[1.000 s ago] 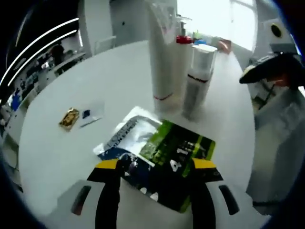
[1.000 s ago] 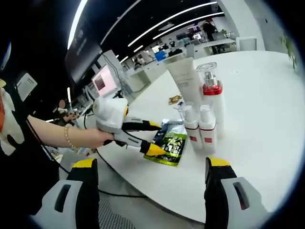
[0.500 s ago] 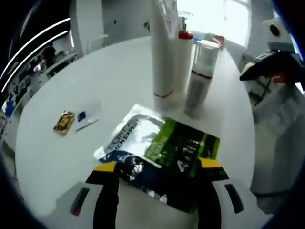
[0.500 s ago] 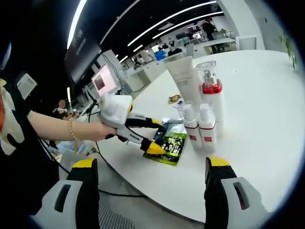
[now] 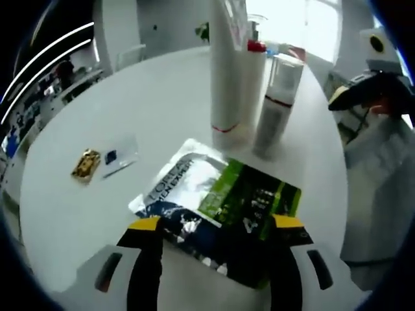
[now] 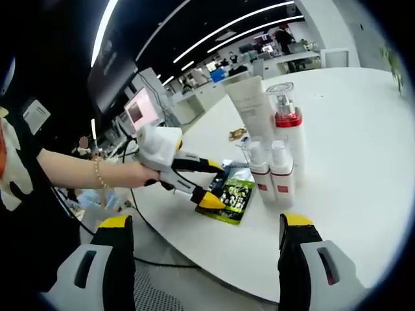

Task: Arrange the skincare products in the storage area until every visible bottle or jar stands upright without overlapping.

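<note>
A tall white tube (image 5: 227,71), a red-collared pump bottle (image 5: 254,84) and a clear-capped bottle with a red band (image 5: 275,103) stand upright close together on the round white table (image 5: 149,103). In front of them lie two overlapping flat sachets, one green and black (image 5: 249,201), one silver (image 5: 178,181). My left gripper (image 5: 217,223) is open, its yellow-tipped jaws either side of the sachets' near edge. From the right gripper view, the left gripper (image 6: 214,184) hovers at the sachets (image 6: 233,191), beside two small capped bottles (image 6: 271,172), the pump bottle (image 6: 287,123) and the tube (image 6: 249,107). My right gripper (image 6: 206,223) stands open, off the table's edge.
A small gold sachet (image 5: 85,164) and a small clear sachet (image 5: 121,154) lie on the table to the left. A person's hand and forearm (image 6: 97,178) hold the left gripper. Desks and monitors (image 6: 139,110) stand beyond the table.
The left gripper has edged slightly forward over the sachets' near edge. The right gripper and the bottles have not moved.
</note>
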### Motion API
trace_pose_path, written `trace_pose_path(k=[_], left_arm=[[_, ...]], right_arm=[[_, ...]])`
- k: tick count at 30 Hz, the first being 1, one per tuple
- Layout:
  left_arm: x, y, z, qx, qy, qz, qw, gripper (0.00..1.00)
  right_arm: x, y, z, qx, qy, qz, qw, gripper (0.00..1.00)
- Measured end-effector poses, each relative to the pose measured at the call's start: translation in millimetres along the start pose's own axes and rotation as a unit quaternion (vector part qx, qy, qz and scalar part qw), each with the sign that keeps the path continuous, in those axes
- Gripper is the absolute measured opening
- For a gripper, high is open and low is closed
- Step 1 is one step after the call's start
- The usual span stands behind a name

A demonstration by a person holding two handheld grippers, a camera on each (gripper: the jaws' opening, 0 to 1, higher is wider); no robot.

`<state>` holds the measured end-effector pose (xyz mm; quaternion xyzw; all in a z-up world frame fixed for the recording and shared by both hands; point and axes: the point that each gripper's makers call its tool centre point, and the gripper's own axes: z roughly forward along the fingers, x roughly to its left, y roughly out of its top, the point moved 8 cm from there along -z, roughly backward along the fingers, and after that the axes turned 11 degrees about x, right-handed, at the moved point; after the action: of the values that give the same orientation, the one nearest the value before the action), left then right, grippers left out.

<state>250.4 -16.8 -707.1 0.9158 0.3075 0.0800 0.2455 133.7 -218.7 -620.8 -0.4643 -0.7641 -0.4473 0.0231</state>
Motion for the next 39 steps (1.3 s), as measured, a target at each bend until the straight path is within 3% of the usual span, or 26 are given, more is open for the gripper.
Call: trace_pose_path(k=[16,31,39], left_arm=[[0.1,5.5,-13,-0.02,0.004,-0.006,0.9998,0.7],[-2.5,-6.7,-40,-0.036,0.013,-0.045,0.9982,0.77],[1.5,-24.3,-60,-0.046,0.019,-0.078,0.9957,0.82]], right_arm=[[-5,-0.8,0,0.004,-0.006,-0.005,1.0,0.94],[-13,-0.3,-7,0.003,-0.024,-0.015,0.9996,0.98],[-14,-2.7,-4,0.01,-0.026,-0.024,0.9993,0.99]])
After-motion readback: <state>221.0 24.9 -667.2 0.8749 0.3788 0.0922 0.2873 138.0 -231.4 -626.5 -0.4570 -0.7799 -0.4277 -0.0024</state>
